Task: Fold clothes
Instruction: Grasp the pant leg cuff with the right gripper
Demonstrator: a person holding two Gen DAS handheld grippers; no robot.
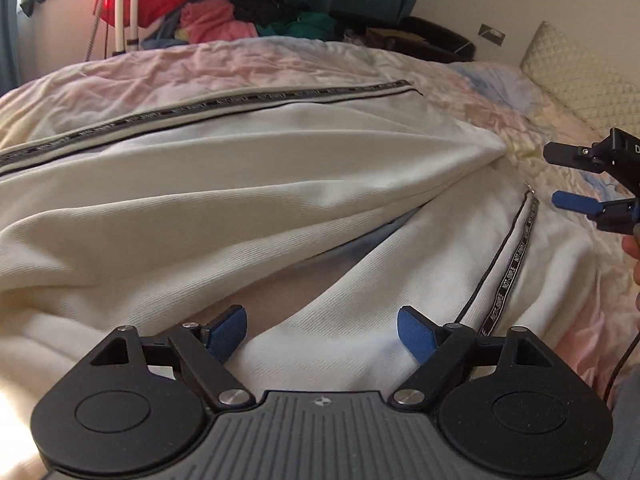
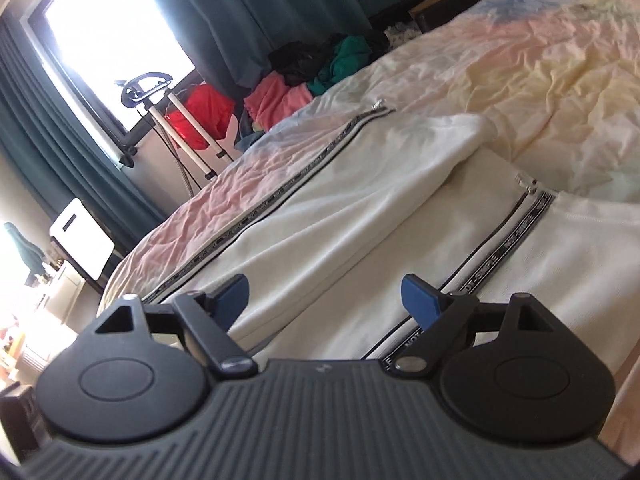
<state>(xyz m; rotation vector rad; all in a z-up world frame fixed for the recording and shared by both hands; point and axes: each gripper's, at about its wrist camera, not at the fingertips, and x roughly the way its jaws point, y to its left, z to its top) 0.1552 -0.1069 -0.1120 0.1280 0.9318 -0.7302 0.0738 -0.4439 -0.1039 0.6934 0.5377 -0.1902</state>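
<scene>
White zip-up jacket (image 1: 224, 168) spread flat across a rumpled pastel bedspread (image 1: 168, 64), front opened, with a black-and-white lettered tape (image 1: 516, 256) running beside each zipper edge. One front panel folded over, its corner (image 1: 492, 146) drawn to a soft point near the middle of the bed. Small metal zipper pull (image 2: 527, 184) lying at the top of the nearer tape.

Left gripper (image 1: 322, 334) hanging just above the jacket's lower cloth, blue pads (image 1: 226, 334) spread wide, nothing between them, not touching the fabric as far as visible. Right gripper (image 2: 330, 298) likewise low over the jacket, jaws wide apart and empty; seen again from the left wrist view at the right edge (image 1: 568, 178), off the jacket's side, with part of a hand (image 1: 634, 256) behind it.

Quilted cream pillow (image 1: 584, 80) at the head of the bed. Heap of pink, red, green and black clothes (image 2: 304, 76) beyond the far edge, below dark teal curtains (image 2: 280, 8) and a bright window (image 2: 116, 32). White-poled garment steamer (image 2: 160, 100) beside the heap.
</scene>
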